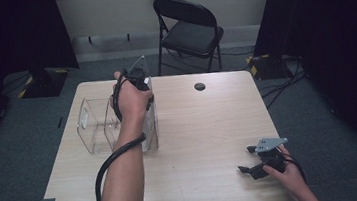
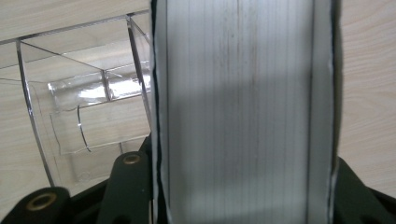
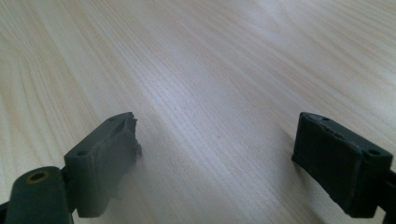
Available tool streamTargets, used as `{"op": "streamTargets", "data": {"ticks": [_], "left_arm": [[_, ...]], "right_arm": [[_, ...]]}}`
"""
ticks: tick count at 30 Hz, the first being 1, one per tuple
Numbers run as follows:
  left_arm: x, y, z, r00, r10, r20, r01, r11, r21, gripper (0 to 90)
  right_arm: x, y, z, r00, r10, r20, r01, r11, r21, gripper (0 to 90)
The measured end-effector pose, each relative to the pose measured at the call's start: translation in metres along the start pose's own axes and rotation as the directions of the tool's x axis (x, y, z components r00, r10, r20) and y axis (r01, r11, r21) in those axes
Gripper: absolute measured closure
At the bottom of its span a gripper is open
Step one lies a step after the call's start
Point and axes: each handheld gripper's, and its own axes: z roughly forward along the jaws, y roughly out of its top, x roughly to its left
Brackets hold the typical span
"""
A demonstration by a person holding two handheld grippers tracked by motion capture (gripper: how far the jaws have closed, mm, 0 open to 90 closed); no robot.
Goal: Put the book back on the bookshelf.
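A: Where is the left gripper (image 1: 139,79)?

B: Over the far left part of the table (image 1: 209,127), held up in the person's left hand (image 1: 130,101). Its cable loops down along the forearm.

A: And what is between its jaws?

B: A book (image 2: 243,112). In the left gripper view the white page edge stands straight up from between the two black jaws, with a dark cover along each side. The jaws are clamped against those covers.

A: Where is the book relative to the clear box (image 1: 99,125)?

B: Just beside it, at its right end. In the high view the box lies left of the hand, and the book stands on edge under the hand, at the box's right wall. Whether the book is inside the box or against its outside, I cannot tell. In the left gripper view the clear walls and a divider show to the left of the pages.

A: The right gripper (image 1: 250,169)?

B: Low at the near right corner of the table, in the right hand (image 1: 288,172), well apart from the book and box. Its jaws point left.

A: Is it holding anything?

B: No. In the right gripper view (image 3: 217,154) the two jaws stand wide apart with bare wood between them.

A: Anything else?

B: A black folding chair (image 1: 186,29) beyond the far edge.
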Motion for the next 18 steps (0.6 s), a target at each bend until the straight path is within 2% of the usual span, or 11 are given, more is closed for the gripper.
{"op": "streamTargets", "data": {"ticks": [6,14,18], "left_arm": [[0.0008,-0.0023,0.0063,1.0,-0.003,-0.002,0.003,1.0,-0.005,52.8],[0.0022,-0.0046,0.0068,0.9999,-0.015,0.003,0.015,0.9998,-0.01,52.6],[0.0016,-0.0044,0.0067,1.0,-0.008,-0.006,0.008,1.0,-0.005,52.3]], "right_arm": [[0.0,0.0,0.0,1.0,0.0,0.0,0.0,1.0,0.0,12.2],[0.0001,0.0,0.0001,1.0,0.001,-0.002,-0.001,1.0,0.0,12.2],[0.0,0.0,0.0,1.0,-0.001,-0.001,0.001,1.0,0.0,12.2]]}}
